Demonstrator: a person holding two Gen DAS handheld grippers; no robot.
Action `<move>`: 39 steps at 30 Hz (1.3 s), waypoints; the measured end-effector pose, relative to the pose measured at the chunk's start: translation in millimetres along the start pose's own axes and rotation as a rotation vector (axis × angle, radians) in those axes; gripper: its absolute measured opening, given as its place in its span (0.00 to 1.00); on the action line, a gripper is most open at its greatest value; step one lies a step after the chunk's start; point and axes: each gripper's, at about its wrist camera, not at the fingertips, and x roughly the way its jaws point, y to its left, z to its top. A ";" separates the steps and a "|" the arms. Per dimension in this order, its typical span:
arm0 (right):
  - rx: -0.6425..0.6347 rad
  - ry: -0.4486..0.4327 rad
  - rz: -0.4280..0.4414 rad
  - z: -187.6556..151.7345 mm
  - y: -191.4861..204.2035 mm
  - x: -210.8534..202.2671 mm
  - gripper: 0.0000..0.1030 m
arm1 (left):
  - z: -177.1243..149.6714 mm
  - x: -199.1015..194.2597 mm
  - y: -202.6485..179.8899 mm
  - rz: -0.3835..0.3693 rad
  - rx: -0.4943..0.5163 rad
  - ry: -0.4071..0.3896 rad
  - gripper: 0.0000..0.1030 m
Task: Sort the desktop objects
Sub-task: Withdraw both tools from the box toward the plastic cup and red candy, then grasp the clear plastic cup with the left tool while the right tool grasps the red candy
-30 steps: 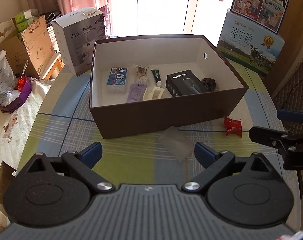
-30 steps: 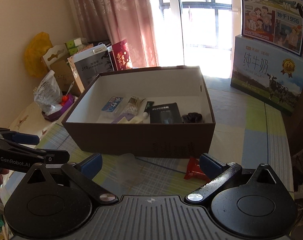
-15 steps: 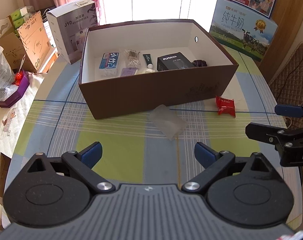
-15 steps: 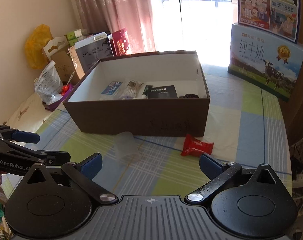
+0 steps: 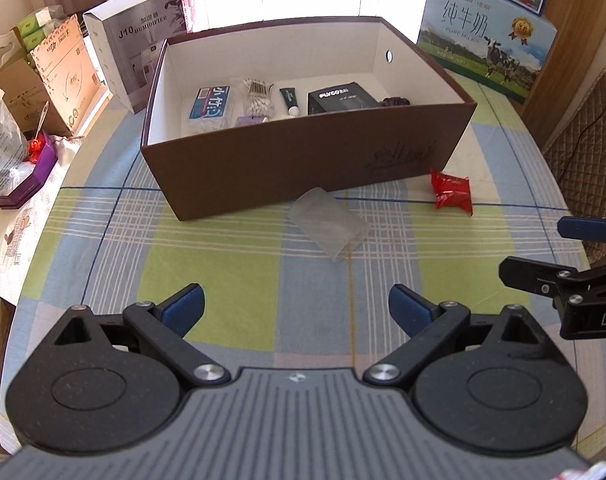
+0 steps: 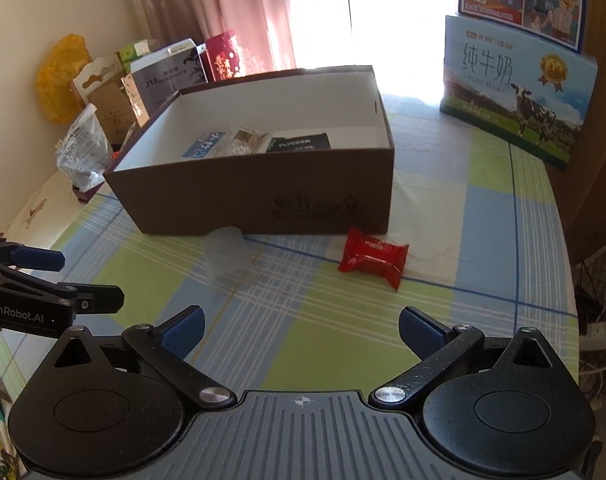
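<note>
In your left wrist view, your left gripper (image 5: 296, 305) fills the bottom of the frame with its jaws spread wide and nothing between them, above the checked table (image 5: 239, 280). Just above centre lies a translucent plastic cup (image 5: 327, 227) on its side, its upper end close to the front wall of the brown box (image 5: 311, 164), which takes up the upper middle. Right of the cup, near the box's lower right corner, lies a red snack packet (image 5: 451, 192). Inside the box you can see a blue tissue pack (image 5: 211, 105), a bag of cotton swabs (image 5: 257, 98), a small dark tube (image 5: 289, 99) and a black carton (image 5: 341, 98). Your right gripper (image 5: 559, 252) enters from the right edge, jaws parted and empty.

In your right wrist view, the right gripper (image 6: 301, 330) sits at the bottom, jaws released and empty. The red snack packet (image 6: 373, 257) lies right of centre, apart from the cup (image 6: 227, 254) at its left; both lie in front of the box (image 6: 263, 196). The left gripper (image 6: 89, 282) shows at the left edge, jaws apart. A milk carton box (image 6: 515, 96) stands at the upper right.
</note>
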 end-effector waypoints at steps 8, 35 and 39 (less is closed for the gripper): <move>0.017 0.037 -0.029 -8.0 -13.1 13.0 0.98 | 1.5 16.2 -4.9 0.005 0.009 0.031 0.94; -0.079 0.024 -0.079 14.4 -48.4 88.2 0.98 | 36.0 104.2 -13.0 -0.037 -0.091 0.082 0.94; -0.025 0.018 -0.077 20.7 -57.4 93.0 0.98 | 49.3 121.9 -20.9 -0.014 -0.097 0.064 0.94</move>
